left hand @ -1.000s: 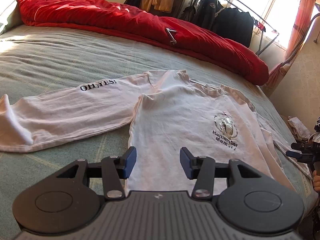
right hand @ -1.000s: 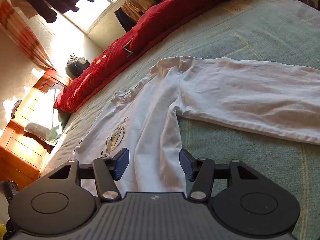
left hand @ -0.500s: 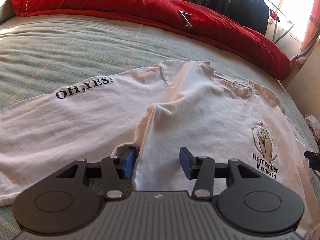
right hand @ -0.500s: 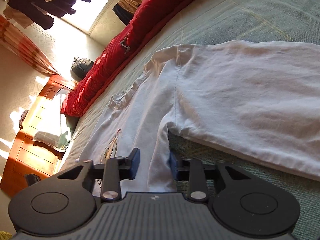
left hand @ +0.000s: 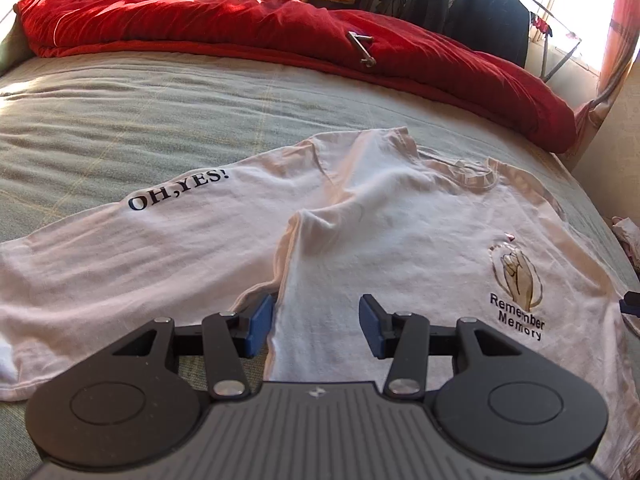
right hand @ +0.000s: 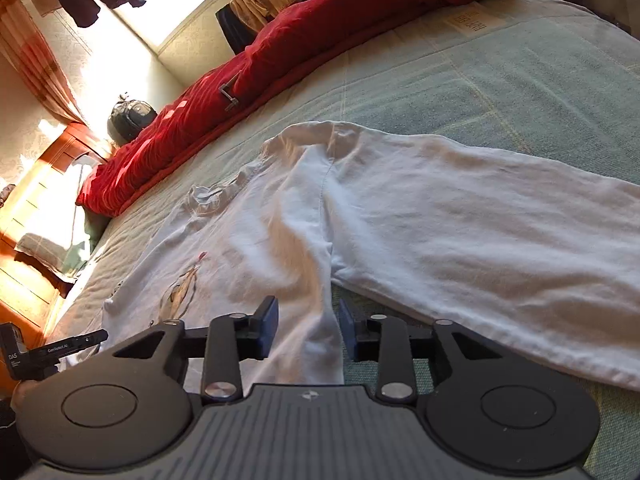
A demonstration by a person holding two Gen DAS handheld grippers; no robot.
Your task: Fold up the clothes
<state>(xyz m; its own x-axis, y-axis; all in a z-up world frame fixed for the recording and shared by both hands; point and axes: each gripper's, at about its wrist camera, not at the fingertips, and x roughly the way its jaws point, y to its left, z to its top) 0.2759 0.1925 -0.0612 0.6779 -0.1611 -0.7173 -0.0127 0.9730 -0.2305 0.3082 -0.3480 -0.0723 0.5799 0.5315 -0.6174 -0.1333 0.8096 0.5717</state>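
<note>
Nearest the onlooker, the left gripper (left hand: 316,320) hangs low over the white long-sleeved shirt (left hand: 400,248), jaws about half open. The shirt's side edge, just below the armpit, lies between its blue pads (left hand: 258,326); they do not press the cloth. The right gripper (right hand: 308,328) stands at the opposite side seam (right hand: 330,292), its jaws opening, with a narrow strip of the shirt's body between them; the pads stand off the fabric on both sides.

The shirt lies face up and flat on the grey-green bedspread (left hand: 120,112), both sleeves stretched outward. One sleeve (left hand: 120,252) bears the words "OH,YES!" (left hand: 178,192); the chest carries a hand emblem (left hand: 518,276) above "Remember Memory". The other sleeve (right hand: 500,240) is plain. The collar (left hand: 476,176) points away from the grippers.

Beyond the shirt, a rumpled red duvet (left hand: 280,32) runs along the far side of the bed, with a small metal fitting (left hand: 362,50) resting on it. Behind the duvet, dark garments (left hand: 480,20) hang on a drying rack before a bright window (right hand: 192,4). A wooden headboard (right hand: 36,216) and a pillow (right hand: 52,248) close the bed's end.
</note>
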